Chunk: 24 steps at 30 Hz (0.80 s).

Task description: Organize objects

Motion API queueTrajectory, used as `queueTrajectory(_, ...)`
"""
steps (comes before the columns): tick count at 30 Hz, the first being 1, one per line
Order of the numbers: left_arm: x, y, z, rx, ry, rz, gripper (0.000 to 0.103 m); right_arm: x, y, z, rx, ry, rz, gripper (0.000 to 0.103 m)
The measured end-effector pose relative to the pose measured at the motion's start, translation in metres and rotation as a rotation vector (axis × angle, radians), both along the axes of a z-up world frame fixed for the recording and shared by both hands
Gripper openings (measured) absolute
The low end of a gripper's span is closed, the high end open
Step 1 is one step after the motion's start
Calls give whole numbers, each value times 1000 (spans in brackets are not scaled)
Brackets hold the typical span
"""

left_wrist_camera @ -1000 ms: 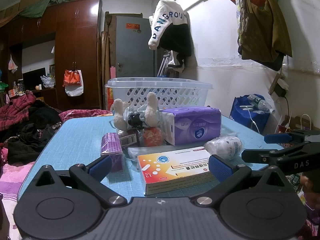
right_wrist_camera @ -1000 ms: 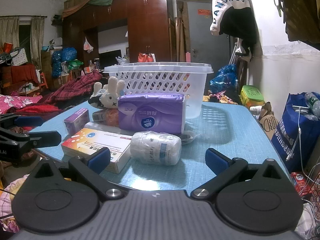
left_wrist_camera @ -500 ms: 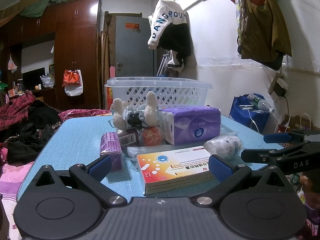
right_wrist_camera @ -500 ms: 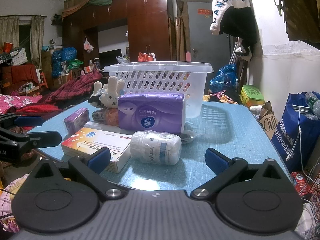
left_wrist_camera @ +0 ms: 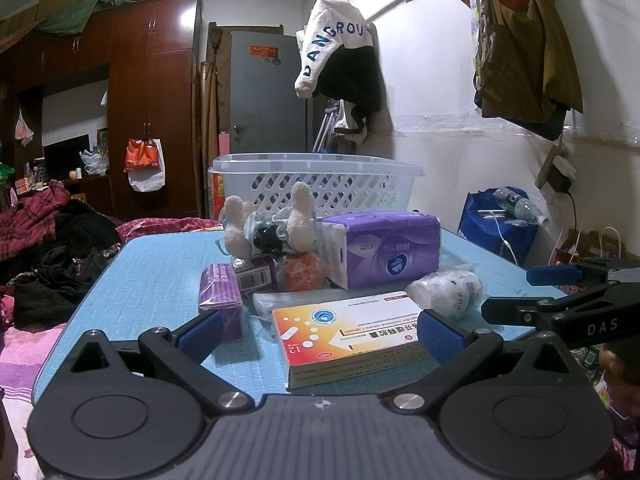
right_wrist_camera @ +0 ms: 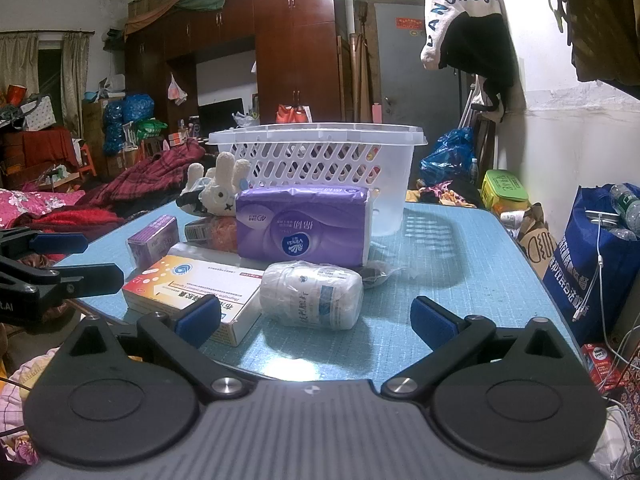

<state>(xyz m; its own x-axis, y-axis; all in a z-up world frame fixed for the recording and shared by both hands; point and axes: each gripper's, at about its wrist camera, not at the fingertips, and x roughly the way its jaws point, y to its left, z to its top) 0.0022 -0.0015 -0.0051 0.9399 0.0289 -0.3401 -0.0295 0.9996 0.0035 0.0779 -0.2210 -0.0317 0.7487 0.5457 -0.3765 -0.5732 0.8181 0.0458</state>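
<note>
1. Left gripper: jaws apart, empty, held low at the table's near edge, seemingly lined up on the clutter
2. Small purple box: lay leftmost in the pile, just beside a barcoded packet
3. Plush rabbit: slumped against the basket, which stood at the far side, likely the bin for the lot
4. Medicine carton: flat, nearest the left gripper; probable first pick
5. Purple tissue pack: stood in front of the basket
6. White wrapped bottle: on its side, touching the carton
7. Right gripper: jaws apart, empty, facing the bottle
</note>
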Motion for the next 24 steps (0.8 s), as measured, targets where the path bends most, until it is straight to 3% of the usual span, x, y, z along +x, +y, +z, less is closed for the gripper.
queueTrajectory(19,0,-1,-1,-1,-2,-3,103,1,-1,-1,7,-3,4,103)
queueTrajectory(24,-12,-5,5,20,-124,2,103,2,-4,-1,19,-20,8,103)
